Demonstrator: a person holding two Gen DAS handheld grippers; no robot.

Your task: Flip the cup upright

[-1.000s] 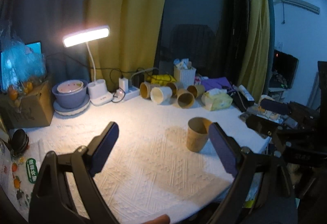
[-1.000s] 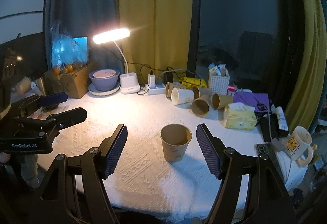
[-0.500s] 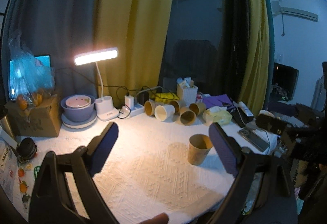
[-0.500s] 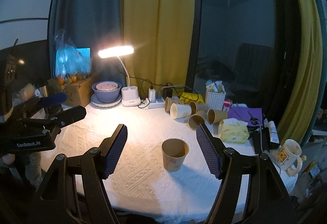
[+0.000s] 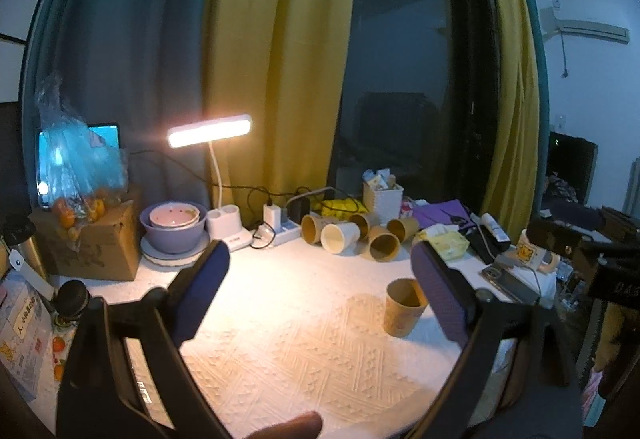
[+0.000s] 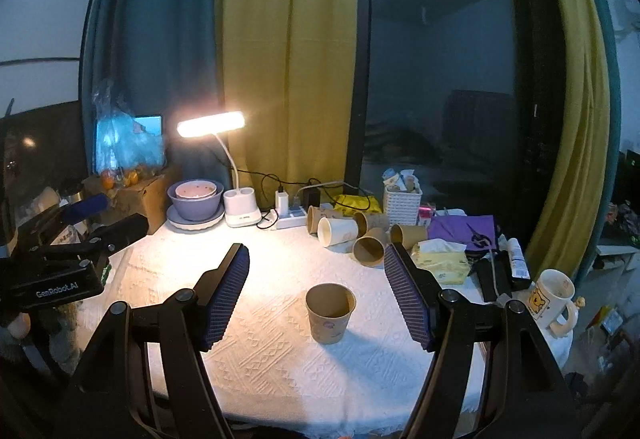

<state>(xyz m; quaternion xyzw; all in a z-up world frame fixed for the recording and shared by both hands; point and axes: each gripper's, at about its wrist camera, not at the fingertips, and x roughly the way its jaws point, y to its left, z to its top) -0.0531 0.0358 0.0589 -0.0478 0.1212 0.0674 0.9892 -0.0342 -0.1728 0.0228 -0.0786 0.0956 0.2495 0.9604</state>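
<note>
A brown paper cup (image 6: 330, 313) stands upright, mouth up, on the white textured tablecloth (image 6: 260, 339). It also shows in the left wrist view (image 5: 402, 307), at the right. My right gripper (image 6: 316, 271) is open and empty, held back from the cup and above the table. My left gripper (image 5: 320, 273) is open and empty, well back from the table. Each gripper shows in the other's view, the left one (image 6: 86, 217) at the far left and the right one (image 5: 576, 243) at the far right.
Several paper cups (image 6: 352, 233) lie on their sides at the back beside a power strip (image 6: 290, 221). A lit desk lamp (image 6: 212, 125), purple bowls (image 6: 195, 199), a cardboard box (image 5: 92, 239), a tissue pack (image 6: 442, 259), a white basket (image 6: 402, 203) and a bear mug (image 6: 554, 297) ring the table.
Both grippers have drawn back and up from the table, so the cup looks smaller and farther. The cup stays upright in place.
</note>
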